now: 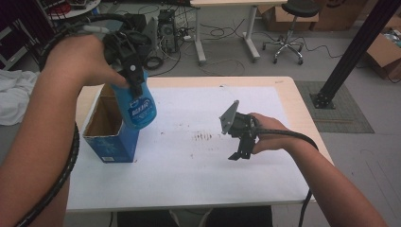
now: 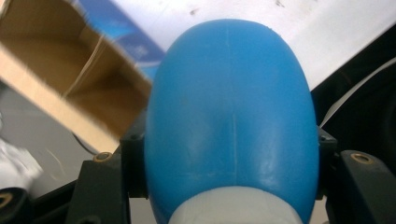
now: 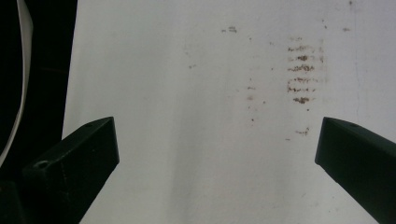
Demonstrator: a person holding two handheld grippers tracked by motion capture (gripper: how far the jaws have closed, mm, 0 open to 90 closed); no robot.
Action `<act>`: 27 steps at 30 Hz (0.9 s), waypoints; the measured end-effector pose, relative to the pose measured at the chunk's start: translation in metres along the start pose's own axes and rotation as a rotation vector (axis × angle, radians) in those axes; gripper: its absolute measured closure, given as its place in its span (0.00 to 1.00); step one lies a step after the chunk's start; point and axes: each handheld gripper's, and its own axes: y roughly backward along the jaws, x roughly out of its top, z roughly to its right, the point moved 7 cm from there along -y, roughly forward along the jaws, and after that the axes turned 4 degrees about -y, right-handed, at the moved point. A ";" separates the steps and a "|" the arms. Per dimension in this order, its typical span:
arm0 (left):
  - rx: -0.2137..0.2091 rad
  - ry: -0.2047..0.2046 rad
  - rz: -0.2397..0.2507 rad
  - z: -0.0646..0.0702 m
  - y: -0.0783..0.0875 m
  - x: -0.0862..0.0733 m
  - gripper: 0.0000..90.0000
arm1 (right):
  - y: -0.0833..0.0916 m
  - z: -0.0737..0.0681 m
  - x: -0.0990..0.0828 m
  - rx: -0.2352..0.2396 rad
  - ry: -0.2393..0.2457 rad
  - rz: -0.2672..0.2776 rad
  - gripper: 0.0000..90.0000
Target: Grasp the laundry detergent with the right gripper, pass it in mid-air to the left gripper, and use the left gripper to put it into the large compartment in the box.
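The left tongs [image 1: 134,78] are clamped on a blue bottle [image 1: 139,106], and they hold it up in the air. In the high view the bottle hangs just above the right edge of an open blue box [image 1: 109,142] that stands on the left side of the bench [image 1: 283,90]. The box mouth faces up, and its brown inside shows.

In the left gripper view the blue bottle [image 2: 231,121] sits between the 2 black jaws, which press on both of its sides. Its white neck end is close to the camera and its round bottom points away, toward the box [image 2: 70,79] below it.

The bottle's long side runs up and down, tipped a little, with the round end lowest. The box lies down and a bit to the left of the bottle, so I think the next move is a small slide left and then straight down into the box.

The right tongs [image 1: 240,153] are wide apart and hold nothing. They point down at the white sheet [image 3: 196,116] on the bench, well apart from the box. The left hand is much nearer to the box.
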 end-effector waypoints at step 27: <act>-0.010 0.668 0.010 -0.083 0.012 -0.052 0.43 | 0.004 0.002 -0.008 -0.016 0.024 -0.079 0.00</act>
